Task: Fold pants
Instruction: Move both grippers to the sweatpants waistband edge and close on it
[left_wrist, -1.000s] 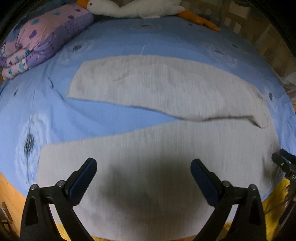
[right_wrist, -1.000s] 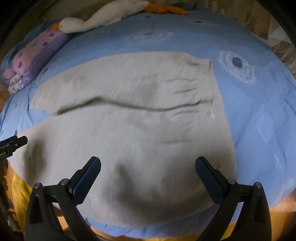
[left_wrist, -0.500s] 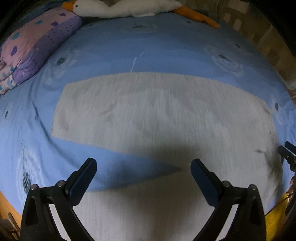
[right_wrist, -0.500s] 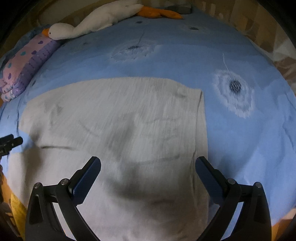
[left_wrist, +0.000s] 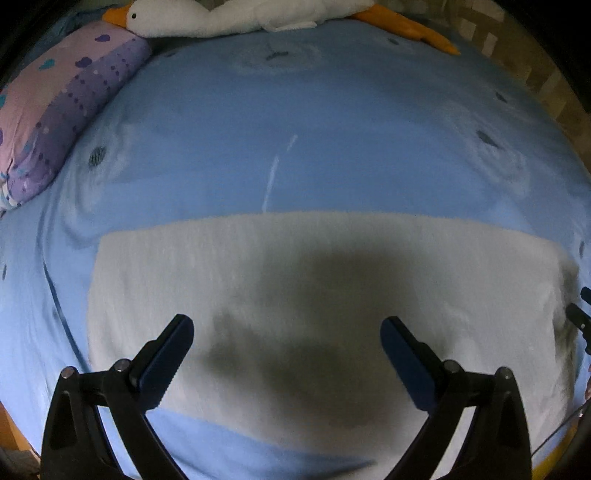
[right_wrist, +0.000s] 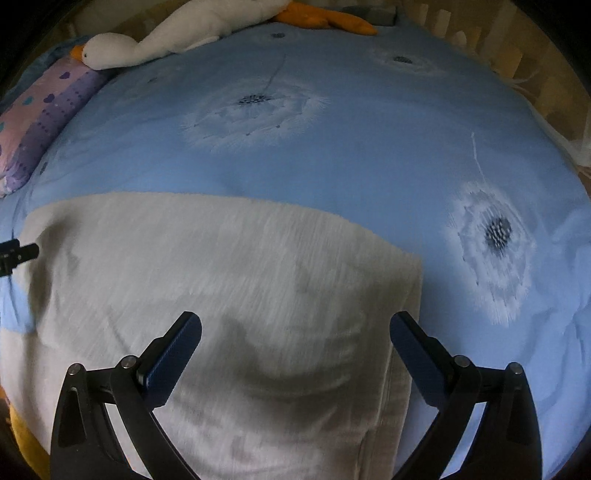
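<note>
Light grey pants (left_wrist: 258, 258) lie flat on the blue bed. In the left wrist view a leg stretches across the frame, its cuff end at the left. My left gripper (left_wrist: 286, 341) hovers over that leg, open, nothing between its fingers. In the right wrist view the pants (right_wrist: 221, 266) show their waistband edge at the right. My right gripper (right_wrist: 295, 338) hangs open above the waist part and holds nothing. Each gripper's tip peeks in at the edge of the other's view.
A blue dandelion-print bedsheet (right_wrist: 332, 129) covers the bed. A white plush goose (left_wrist: 229, 14) with orange feet lies along the far edge. A purple and pink folded quilt (left_wrist: 55, 103) sits at the far left. Wood floor shows at the bed's near corner.
Both grippers have moved forward over the pants towards the far side of the bed. The far leg now fills the lower part of both views. Both stayed open.
</note>
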